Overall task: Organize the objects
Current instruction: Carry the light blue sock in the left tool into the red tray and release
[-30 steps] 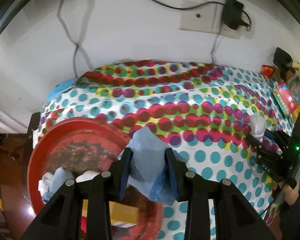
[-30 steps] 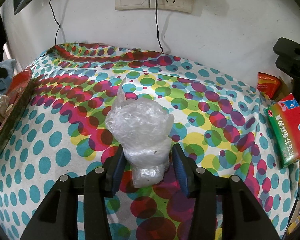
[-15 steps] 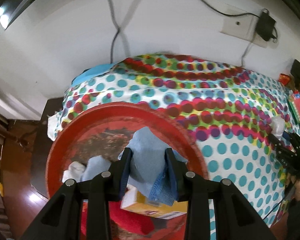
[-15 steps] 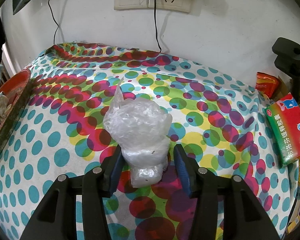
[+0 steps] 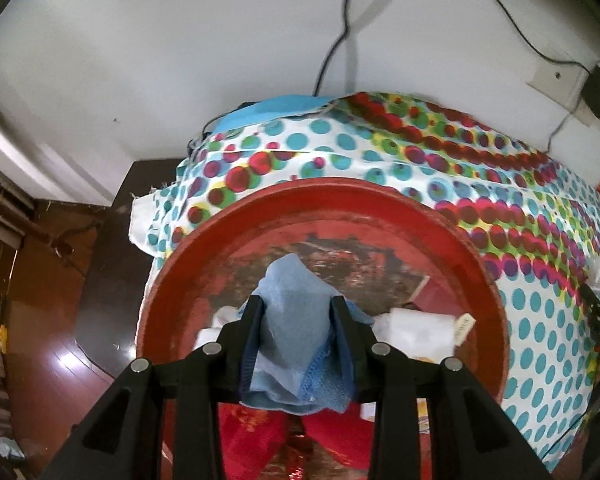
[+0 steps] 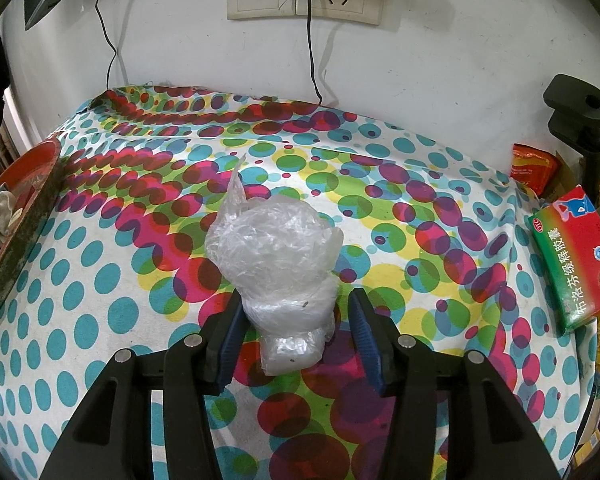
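Left gripper (image 5: 298, 316), lower centre: jaws clamp a blue cloth (image 5: 296, 320), long axis running up-frame, over the red tray (image 5: 496, 292). Right gripper (image 6: 296, 320): jaws parted, loosely flanking an upright plastic bag (image 6: 274, 248).

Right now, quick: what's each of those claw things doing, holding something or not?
Left gripper: closed on a blue cloth, over the red tray.
Right gripper: open, with a clear plastic bag between its fingers, the right finger clear of it.
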A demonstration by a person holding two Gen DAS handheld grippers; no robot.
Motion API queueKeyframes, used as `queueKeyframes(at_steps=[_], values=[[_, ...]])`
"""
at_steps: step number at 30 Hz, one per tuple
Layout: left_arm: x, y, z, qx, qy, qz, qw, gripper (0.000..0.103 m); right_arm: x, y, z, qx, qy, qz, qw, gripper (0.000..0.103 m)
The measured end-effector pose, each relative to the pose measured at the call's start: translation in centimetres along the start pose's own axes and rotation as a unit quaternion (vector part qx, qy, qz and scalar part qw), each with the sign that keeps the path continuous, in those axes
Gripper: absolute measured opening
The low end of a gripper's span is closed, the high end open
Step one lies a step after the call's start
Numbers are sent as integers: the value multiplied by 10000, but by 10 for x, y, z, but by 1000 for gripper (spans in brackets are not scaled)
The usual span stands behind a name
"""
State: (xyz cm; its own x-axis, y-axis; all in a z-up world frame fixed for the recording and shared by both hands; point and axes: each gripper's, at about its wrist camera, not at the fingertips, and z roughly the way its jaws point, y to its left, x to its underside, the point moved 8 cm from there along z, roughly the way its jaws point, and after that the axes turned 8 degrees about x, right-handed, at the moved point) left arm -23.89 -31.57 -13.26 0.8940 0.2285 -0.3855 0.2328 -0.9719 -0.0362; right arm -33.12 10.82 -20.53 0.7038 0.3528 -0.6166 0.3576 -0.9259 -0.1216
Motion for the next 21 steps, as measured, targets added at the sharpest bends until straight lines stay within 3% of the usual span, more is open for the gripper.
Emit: queueKeyframes(at_steps=[9, 21], values=[[5, 43, 9, -207, 82, -320, 9992, 35, 1, -1, 1, 1, 2, 7, 10000, 51], [12, 59, 18, -27, 92, -435, 9990, 44, 3, -9, 3, 41, 12, 19, 10000, 55]])
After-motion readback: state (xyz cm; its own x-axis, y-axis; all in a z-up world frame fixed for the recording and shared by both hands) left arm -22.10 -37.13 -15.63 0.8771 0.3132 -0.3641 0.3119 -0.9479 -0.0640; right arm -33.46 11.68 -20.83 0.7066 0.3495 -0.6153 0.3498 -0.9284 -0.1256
